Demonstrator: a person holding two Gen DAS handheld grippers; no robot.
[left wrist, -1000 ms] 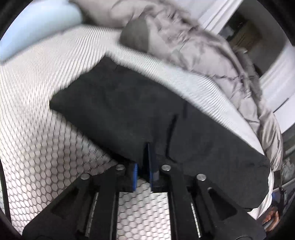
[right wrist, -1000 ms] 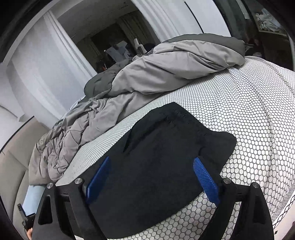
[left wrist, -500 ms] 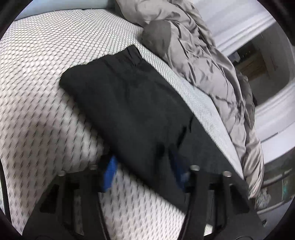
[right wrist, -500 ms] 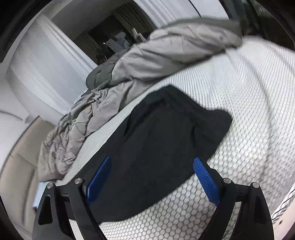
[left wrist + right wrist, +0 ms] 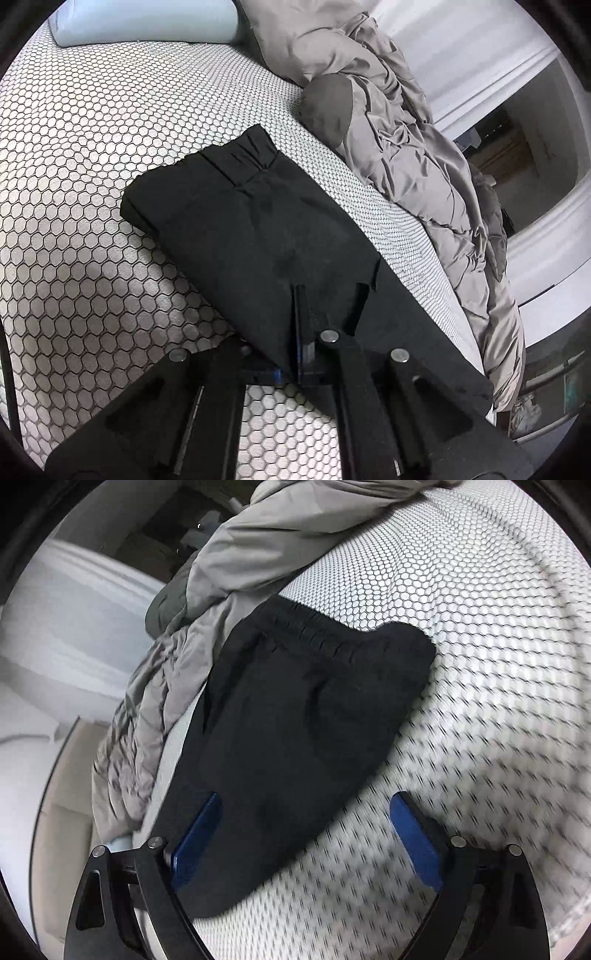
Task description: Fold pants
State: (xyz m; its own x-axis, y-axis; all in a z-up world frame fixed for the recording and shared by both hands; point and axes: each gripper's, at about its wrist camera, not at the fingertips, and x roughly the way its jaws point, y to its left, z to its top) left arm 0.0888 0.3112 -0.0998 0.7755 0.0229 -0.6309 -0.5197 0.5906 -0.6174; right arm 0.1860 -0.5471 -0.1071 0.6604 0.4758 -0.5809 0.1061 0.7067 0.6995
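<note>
Black pants [image 5: 266, 221] lie folded lengthwise, mid-frame on honeycomb sheet [image 5: 74, 221]. Left gripper [image 5: 299, 332] clamped on near pant edge. Right gripper [image 5: 306, 834] wide apart, holding nothing. Bare sheet left; grey duvet [image 5: 406, 147] crowds upper right.

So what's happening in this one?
A person with handheld tongs in each hand is folding black fabric pants on a white honeycomb-patterned bedcover. The left tongs are shut on the pants' near edge. The right tongs are open above the pants, gripping nothing. A rumpled grey duvet lies alongside.
</note>
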